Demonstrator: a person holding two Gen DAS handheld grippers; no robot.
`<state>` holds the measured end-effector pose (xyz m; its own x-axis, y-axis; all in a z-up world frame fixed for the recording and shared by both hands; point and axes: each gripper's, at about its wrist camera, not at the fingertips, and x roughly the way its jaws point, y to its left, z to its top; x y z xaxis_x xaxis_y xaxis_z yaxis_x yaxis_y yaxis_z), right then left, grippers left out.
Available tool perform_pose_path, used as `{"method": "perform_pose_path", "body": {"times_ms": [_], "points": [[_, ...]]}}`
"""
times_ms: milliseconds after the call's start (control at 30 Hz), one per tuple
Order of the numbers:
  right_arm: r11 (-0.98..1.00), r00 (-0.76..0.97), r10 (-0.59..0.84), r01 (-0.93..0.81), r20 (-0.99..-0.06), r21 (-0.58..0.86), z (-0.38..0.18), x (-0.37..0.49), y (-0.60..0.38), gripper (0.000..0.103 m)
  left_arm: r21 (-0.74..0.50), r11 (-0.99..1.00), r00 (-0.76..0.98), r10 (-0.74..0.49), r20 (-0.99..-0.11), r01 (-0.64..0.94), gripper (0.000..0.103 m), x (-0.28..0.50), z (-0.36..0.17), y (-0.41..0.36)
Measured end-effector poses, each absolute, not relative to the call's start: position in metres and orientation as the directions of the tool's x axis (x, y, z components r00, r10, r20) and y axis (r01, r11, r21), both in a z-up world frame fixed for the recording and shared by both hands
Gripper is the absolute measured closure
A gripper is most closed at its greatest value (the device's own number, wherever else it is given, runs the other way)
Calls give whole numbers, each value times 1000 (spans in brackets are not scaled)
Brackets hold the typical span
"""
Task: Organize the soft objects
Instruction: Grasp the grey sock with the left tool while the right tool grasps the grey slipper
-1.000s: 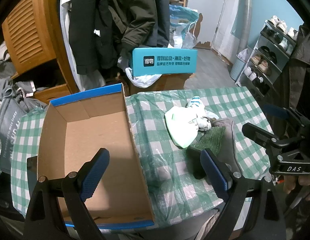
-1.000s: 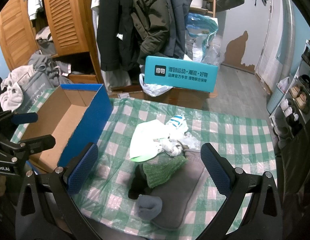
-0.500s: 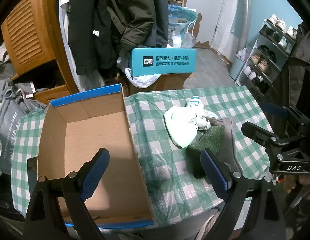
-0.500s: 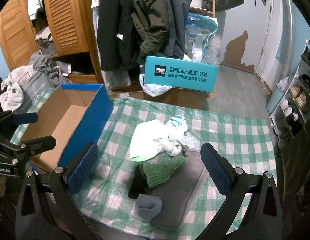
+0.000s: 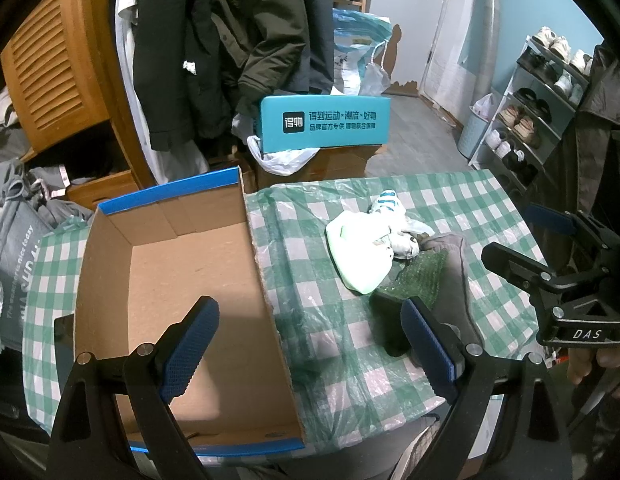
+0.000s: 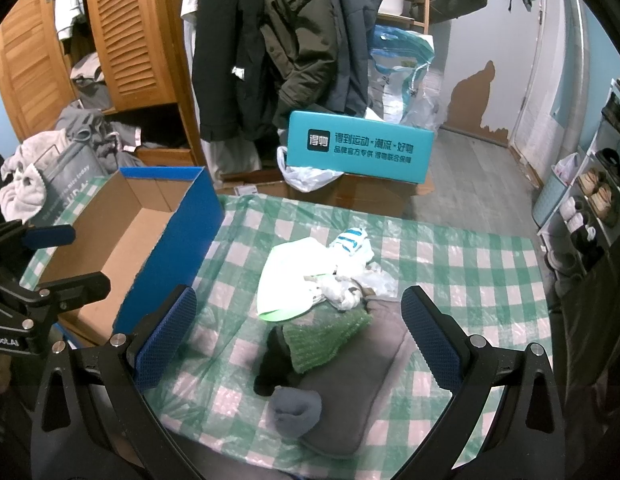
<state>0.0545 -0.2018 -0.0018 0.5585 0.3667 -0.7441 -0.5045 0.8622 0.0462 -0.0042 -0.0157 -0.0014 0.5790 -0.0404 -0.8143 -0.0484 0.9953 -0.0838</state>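
An open cardboard box [image 5: 182, 276] with blue outer walls [image 6: 170, 248] stands on the left of the green-checked table [image 6: 449, 272]; it holds nothing. A heap of soft things lies right of it: a white-and-mint cloth [image 6: 290, 280], a striped white sock [image 6: 351, 240], a green knitted piece [image 6: 323, 334], a grey pad [image 6: 361, 380], a rolled grey sock [image 6: 296, 410] and a black item [image 6: 276, 360]. My left gripper [image 5: 310, 344] hovers open over the box's right wall. My right gripper [image 6: 298, 336] hangs open above the heap, touching nothing.
A teal shoebox [image 6: 359, 146] sits on brown cartons behind the table. Dark coats [image 6: 286, 40] hang beyond it beside a wooden louvred wardrobe [image 6: 122, 32]. A shoe rack [image 5: 537, 104] lines the right wall. Grey clothes [image 6: 50, 160] pile up at the left.
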Motion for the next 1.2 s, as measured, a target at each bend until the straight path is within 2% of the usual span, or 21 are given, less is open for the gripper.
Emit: {"method": "perform_pose_path", "body": {"times_ms": [467,800,1200], "points": [[895,543,316,-442,-778,55,-17,65,-229,2,-80,996,515,-54,-856,-28,12,2,-28,-36],[933,487,236,-356,-841,55,-53,85,-256,2,-85,996,446,-81,-891,11,12,18,-49,-55],[950,388,203,-301,-899,85,-98,99,-274,2,-63,997,374,-77,-924,50,12,30,-84,-81]]}}
